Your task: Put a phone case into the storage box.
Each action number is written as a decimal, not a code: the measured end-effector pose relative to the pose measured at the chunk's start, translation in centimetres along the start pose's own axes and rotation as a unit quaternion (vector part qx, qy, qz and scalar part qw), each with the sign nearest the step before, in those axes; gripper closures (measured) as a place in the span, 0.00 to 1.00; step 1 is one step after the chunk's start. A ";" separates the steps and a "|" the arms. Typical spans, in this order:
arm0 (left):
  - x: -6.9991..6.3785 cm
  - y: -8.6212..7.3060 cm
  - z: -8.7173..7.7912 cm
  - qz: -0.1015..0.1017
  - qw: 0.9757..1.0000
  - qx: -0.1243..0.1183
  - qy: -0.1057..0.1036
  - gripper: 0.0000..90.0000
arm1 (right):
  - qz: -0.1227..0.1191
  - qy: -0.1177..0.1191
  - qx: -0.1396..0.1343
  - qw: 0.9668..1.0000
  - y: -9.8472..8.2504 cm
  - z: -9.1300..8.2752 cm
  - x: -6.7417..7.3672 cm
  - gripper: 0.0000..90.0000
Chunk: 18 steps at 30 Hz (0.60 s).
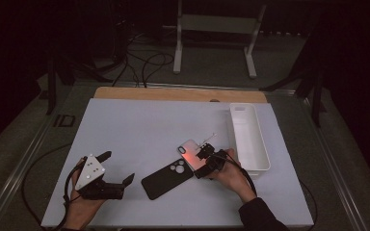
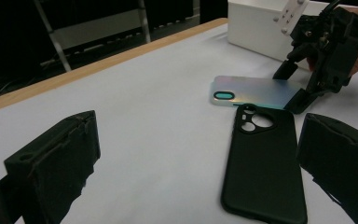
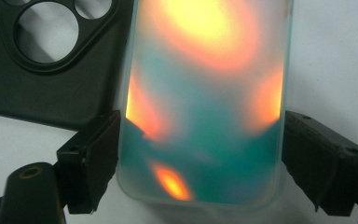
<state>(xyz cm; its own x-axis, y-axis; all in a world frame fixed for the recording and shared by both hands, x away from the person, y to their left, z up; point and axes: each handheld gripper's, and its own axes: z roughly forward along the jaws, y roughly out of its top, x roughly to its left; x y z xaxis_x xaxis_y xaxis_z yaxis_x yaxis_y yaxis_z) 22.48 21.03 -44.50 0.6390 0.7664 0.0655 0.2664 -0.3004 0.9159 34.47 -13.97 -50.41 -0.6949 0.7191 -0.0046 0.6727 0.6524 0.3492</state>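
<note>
My right gripper (image 3: 200, 163) sits at the near short end of the iridescent phone case (image 3: 205, 93), jaws spread wide on either side of it; the left-hand pad looks to be touching the case's edge, the right-hand one stands clear, so I judge nothing is clamped yet. The case lies flat on the white table (image 1: 139, 130), its long axis running straight ahead of the jaws. Just beside it, on the jaws' left, lies the black phone case (image 3: 37, 70). My left gripper (image 1: 123, 173) rests well apart, jaws open and empty.
</note>
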 end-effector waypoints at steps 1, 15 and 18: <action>0.0 0.0 0.0 0.000 1.000 0.000 0.000 0.00 | 0.000 0.000 0.000 1.000 0.0 0.0 0.0 0.18; 0.0 0.0 0.1 0.000 1.000 0.004 0.000 0.00 | 0.018 -0.042 -0.056 0.997 -0.8 -2.2 0.6 0.18; 0.0 0.0 0.1 0.000 1.000 0.003 0.000 0.00 | 0.020 -0.039 -0.070 0.997 -1.0 -2.6 0.6 0.18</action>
<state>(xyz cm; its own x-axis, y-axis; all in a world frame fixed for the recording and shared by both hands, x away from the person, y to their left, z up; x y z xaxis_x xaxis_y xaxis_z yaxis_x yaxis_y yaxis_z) 22.53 20.94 -44.58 0.6383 0.7669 0.0656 0.2714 -0.3041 0.9132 32.70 -14.81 -48.35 -0.6422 0.7642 -0.0597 0.6534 0.5865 0.4787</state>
